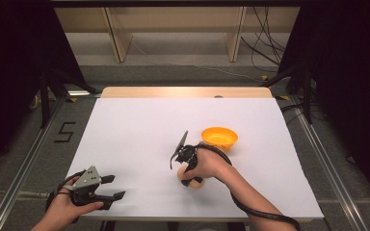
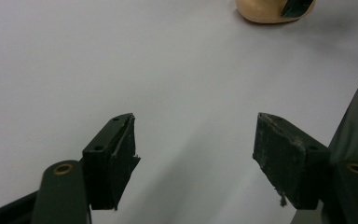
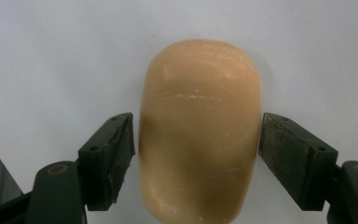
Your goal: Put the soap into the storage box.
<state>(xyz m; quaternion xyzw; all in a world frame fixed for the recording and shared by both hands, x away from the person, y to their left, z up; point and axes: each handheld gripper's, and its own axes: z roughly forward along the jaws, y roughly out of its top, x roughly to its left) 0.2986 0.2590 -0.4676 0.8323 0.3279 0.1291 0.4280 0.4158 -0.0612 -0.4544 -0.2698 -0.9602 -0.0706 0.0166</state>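
Fingers first, left to right. Both black pads of the left gripper [image 1: 107, 188] stand wide apart with nothing between them, only bare white table [image 1: 139, 120] showing through the gap in its own view. It sits at about eight o'clock on the table, near the front edge, cradled in the left hand [image 1: 65, 204].

Moving right, the tan rounded object [image 3: 200, 130], something like a smooth bun or a bar of soap, lies flat on the white surface a little toward five o'clock from the table's middle. In the left gripper view its edge [image 2: 268, 11] peeks in at one o'clock.

The right gripper [image 3: 196, 156] points down over it, jaws spread to straddle its narrow width. A sliver of daylight shows beside each pad, so the pads [image 3: 114, 154] look just clear of its flanks rather than pressing; nothing is gripped. The right hand [image 1: 211, 163] covers most of the object in the high view.

At one o'clock from that hand, near but apart, sits an orange bowl [image 1: 219, 137], empty as far as I can tell.

Judging by its look, the object is light, with a glossy, faintly scuffed skin that may slip; whether it is stiff or squashy I cannot tell. The best hold seems to be across the short sides at mid-length, squeezed gently.
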